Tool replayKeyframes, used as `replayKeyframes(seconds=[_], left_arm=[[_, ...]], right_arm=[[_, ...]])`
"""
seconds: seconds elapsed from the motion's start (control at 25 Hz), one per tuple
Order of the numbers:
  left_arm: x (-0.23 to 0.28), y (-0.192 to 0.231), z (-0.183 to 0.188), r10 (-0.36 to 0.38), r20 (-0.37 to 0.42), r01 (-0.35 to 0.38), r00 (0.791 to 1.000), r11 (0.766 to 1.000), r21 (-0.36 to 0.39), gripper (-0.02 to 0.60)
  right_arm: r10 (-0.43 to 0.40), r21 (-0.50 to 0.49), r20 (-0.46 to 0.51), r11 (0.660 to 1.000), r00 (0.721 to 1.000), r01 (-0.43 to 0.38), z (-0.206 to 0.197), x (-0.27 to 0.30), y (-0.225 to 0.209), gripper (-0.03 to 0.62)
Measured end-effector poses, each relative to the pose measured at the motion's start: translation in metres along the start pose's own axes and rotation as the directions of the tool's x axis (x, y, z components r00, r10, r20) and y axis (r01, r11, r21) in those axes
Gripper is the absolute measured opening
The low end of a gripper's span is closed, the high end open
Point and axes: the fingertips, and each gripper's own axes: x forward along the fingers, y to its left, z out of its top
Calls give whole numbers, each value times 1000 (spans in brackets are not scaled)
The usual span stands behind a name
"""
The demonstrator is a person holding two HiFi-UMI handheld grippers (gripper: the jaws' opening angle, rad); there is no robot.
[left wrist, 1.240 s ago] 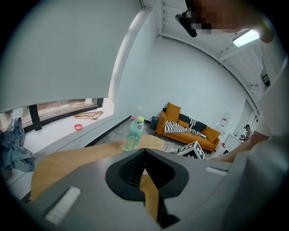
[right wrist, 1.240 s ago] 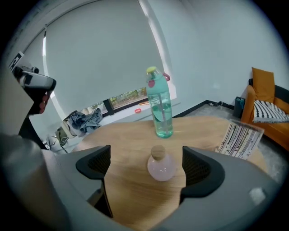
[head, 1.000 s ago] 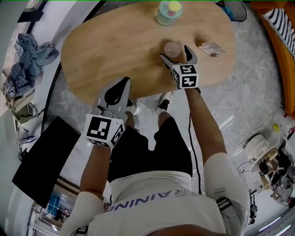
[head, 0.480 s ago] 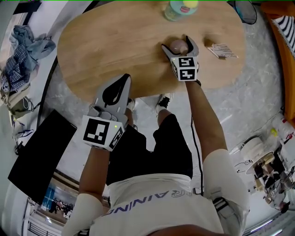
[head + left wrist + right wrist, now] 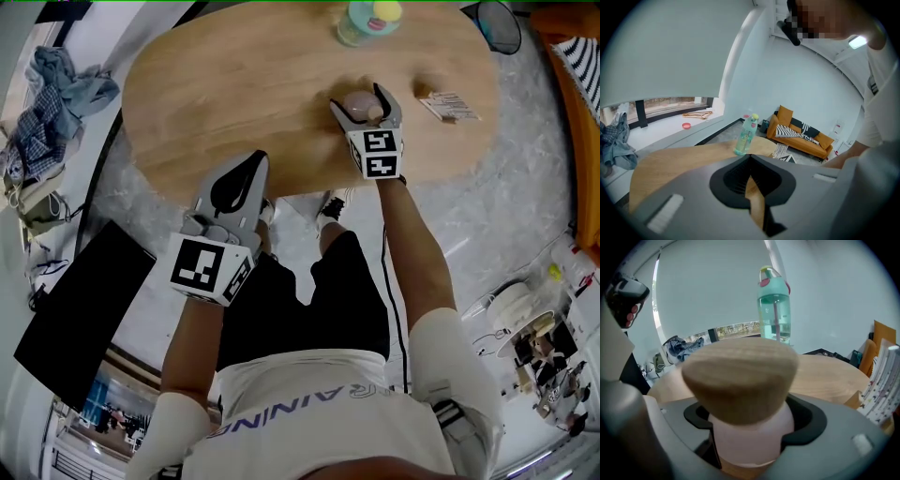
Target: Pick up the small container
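On an oval wooden table above a marbled floor, the right gripper had jaws just closing onto the small container, while the left gripper stayed closed and empty.

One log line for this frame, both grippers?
right gripper: jaws just closing around small container, contact unclear | small container: upright on table | left gripper: shut, empty

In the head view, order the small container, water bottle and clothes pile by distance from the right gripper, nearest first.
1. small container, between the right gripper's just-closing jaws.
2. water bottle, table's far edge.
3. clothes pile, far left, off the table.
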Motion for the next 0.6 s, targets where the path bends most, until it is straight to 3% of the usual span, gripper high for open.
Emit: replayKeyframes(seconds=[0.32, 0.6], left_arm=[[-28, -23, 52, -28, 64, 26, 998, 999, 32, -2], [-72, -42, 113, -48, 143, 36, 989, 996, 82, -2]], right_arm=[[98, 28, 84, 995, 992, -100, 70, -96, 45, 425], [94, -1, 178, 995, 980, -95, 170, -192, 58, 425]])
